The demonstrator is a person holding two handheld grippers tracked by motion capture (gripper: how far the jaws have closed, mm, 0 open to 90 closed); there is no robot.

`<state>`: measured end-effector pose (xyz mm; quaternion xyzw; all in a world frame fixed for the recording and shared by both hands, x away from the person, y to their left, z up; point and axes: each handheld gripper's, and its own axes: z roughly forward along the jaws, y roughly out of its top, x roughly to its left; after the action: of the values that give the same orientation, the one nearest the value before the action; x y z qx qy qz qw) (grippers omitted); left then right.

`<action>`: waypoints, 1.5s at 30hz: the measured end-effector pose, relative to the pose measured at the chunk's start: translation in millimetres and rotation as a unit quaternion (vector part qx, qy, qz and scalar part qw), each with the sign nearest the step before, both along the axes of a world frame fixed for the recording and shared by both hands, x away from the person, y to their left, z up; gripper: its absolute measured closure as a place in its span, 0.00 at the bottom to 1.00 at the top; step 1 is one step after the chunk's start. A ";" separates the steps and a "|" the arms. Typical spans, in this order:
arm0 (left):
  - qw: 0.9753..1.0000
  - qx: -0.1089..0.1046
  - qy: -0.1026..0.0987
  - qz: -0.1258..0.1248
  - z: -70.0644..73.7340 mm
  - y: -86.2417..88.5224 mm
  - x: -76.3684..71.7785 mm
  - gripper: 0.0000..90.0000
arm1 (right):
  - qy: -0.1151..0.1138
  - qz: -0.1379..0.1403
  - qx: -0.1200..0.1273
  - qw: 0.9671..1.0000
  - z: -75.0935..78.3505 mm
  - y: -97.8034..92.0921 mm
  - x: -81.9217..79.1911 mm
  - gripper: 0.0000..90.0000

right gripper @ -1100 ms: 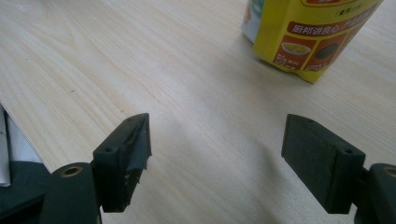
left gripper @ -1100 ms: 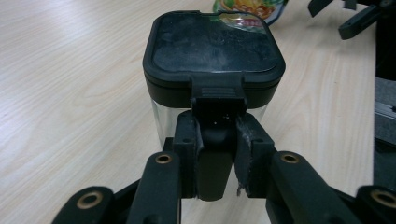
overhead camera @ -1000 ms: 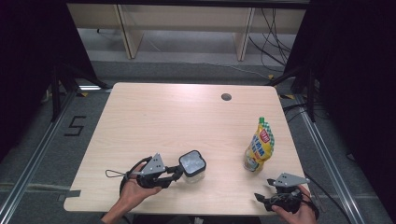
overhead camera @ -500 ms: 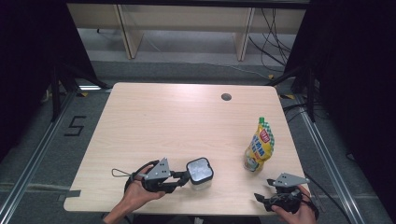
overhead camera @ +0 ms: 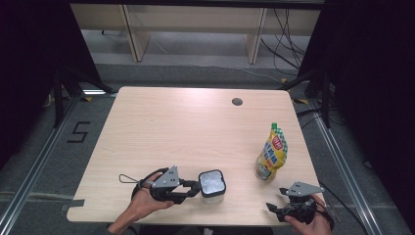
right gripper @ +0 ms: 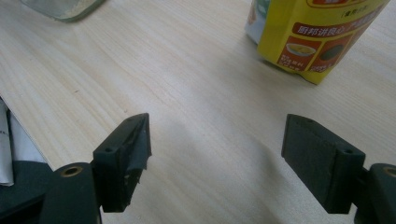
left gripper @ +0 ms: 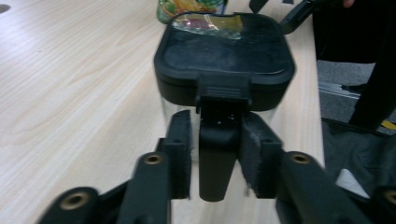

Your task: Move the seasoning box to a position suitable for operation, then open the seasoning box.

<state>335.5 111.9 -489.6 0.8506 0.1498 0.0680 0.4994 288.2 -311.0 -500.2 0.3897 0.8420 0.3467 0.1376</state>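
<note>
Item 1: lidded jar [overhead camera: 212, 183], near table's [overhead camera: 161, 127] front edge, left of the sauce pouch [overhead camera: 272, 154]. My left gripper [left gripper: 212, 140] pinches its lid latch [left gripper: 218, 154]; right gripper [right gripper: 217, 154] idles, gaping. Advice: keep squeeze centred, pull steadily.

Yellow pouch [right gripper: 317, 37] top cut off by frame edge

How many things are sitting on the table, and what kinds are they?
Containers with a black lid: 1
Yellow pouches: 1
Total: 2
</note>
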 end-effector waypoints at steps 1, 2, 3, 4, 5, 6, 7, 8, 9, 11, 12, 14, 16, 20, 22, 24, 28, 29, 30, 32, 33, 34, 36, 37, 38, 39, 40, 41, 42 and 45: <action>1.000 0.004 -0.008 -0.005 0.3 1.6 1.2 0.73 | -0.004 0.003 -0.002 1.000 0.0 -0.4 0.6 0.28; 1.000 0.006 -0.012 -0.007 0.2 2.5 1.9 0.75 | -0.001 0.005 -0.003 1.000 0.3 -0.5 0.5 0.28; 1.000 0.005 -0.008 0.001 -0.1 3.0 1.1 0.75 | -0.008 0.008 -0.005 1.000 -0.3 -0.9 0.9 0.28; 1.000 0.005 -0.011 0.000 -0.2 3.2 1.6 0.75 | -0.008 0.008 -0.005 1.000 -0.4 -0.9 1.0 0.28; 1.000 0.005 -0.012 0.002 -0.3 3.2 1.6 0.74 | -0.002 0.004 0.000 1.000 0.2 -0.3 0.3 0.28; 1.000 0.006 -0.012 0.001 -0.2 3.4 1.8 0.74 | -0.004 0.004 -0.001 1.000 0.0 -0.4 0.6 0.28; 1.000 0.006 -0.018 -0.004 -0.3 3.6 2.9 0.74 | -0.003 0.005 -0.002 1.000 0.2 -0.5 0.5 0.28; 1.000 0.005 -0.017 -0.001 -0.4 3.5 2.6 0.74 | -0.004 0.005 -0.002 1.000 0.1 -0.6 0.3 0.28; 1.000 0.008 -0.017 -0.002 -0.3 3.7 2.6 0.74 | -0.002 0.004 -0.001 1.000 0.1 -0.3 -0.2 0.28; 1.000 0.009 -0.017 0.005 -1.0 3.1 1.2 0.75 | -0.010 0.012 -0.004 1.000 0.0 -1.2 1.0 0.28; 1.000 0.011 -0.015 0.005 -1.0 3.2 1.5 0.75 | -0.009 0.012 -0.004 1.000 0.1 -1.2 0.9 0.28; 1.000 0.010 -0.014 0.011 -1.4 2.8 2.1 0.75 | -0.009 0.013 -0.003 1.000 0.0 -1.3 0.9 0.28; 1.000 0.017 -0.015 0.015 -1.0 3.2 2.2 0.75 | -0.012 0.012 -0.004 1.000 -0.1 -1.9 0.6 0.28; 0.999 0.026 -0.025 0.016 -0.5 1.3 0.1 0.76 | -0.010 0.012 -0.004 1.000 0.1 -2.2 -0.2 0.28; 0.999 0.023 -0.029 0.018 -0.9 1.0 -0.3 0.76 | -0.010 0.013 -0.003 1.000 0.0 -2.3 -0.2 0.28; 0.999 0.025 -0.019 0.015 -0.6 1.2 0.0 0.74 | -0.009 0.011 -0.001 1.000 0.2 -2.0 -0.5 0.28; 0.999 0.032 -0.006 0.008 -1.2 1.5 -3.7 0.52 | -0.013 0.013 -0.004 1.000 -0.5 -2.2 0.1 0.28; 0.999 0.031 -0.002 0.007 -0.3 2.3 -4.9 0.46 | -0.009 0.015 -0.002 1.000 -0.6 -2.4 0.4 0.28; 1.000 0.023 0.000 0.009 -0.3 2.2 -6.4 0.43 | -0.005 0.010 0.000 1.000 0.2 -2.0 -0.4 0.28; 1.000 0.023 0.002 0.010 2.5 4.7 -8.7 0.38 | -0.007 0.013 -0.003 1.000 -0.6 -2.5 0.5 0.28; 1.000 0.022 -0.002 0.017 3.3 5.2 -9.6 0.33 | -0.013 0.015 -0.005 1.000 -1.0 -2.1 1.3 0.28; 0.999 0.026 0.001 0.019 5.2 7.1 -10.5 0.33 | -0.013 0.015 -0.005 1.000 -1.0 -2.1 1.3 0.28; 0.999 0.025 0.002 0.023 9.1 8.4 -12.0 0.29 | -0.008 0.013 -0.003 1.000 -0.1 -1.3 0.6 0.28; 0.999 0.025 0.002 0.028 11.4 8.5 -13.3 0.27 | -0.010 0.012 -0.005 1.000 -0.1 -1.4 0.5 0.28; 0.999 0.023 0.002 0.030 13.8 8.7 -14.5 0.26 | -0.012 0.016 -0.005 1.000 -0.9 -1.9 1.2 0.28; 0.999 0.022 0.002 0.026 16.9 9.4 -15.4 0.25 | -0.012 0.016 -0.007 1.000 -0.8 -2.3 1.3 0.28; 0.999 0.018 0.000 0.026 20.0 9.5 -17.3 0.25 | -0.013 0.016 -0.005 1.000 -1.3 -2.3 1.5 0.28; 1.000 0.020 -0.001 0.022 21.6 9.7 -17.6 0.25 | -0.009 0.013 -0.005 1.000 -1.0 -2.1 0.9 0.28; 1.000 0.019 -0.003 0.024 23.3 9.0 -19.5 0.25 | -0.009 0.014 -0.005 1.000 -1.1 -2.0 0.9 0.28; 0.999 0.023 -0.006 0.022 26.7 8.1 -21.8 0.25 | -0.008 0.014 -0.005 1.000 -0.5 -1.2 1.0 0.28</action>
<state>313.8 120.0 -463.0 0.8578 0.1643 0.0873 0.4792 289.2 -312.1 -500.7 0.3747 0.8479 0.3475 0.1414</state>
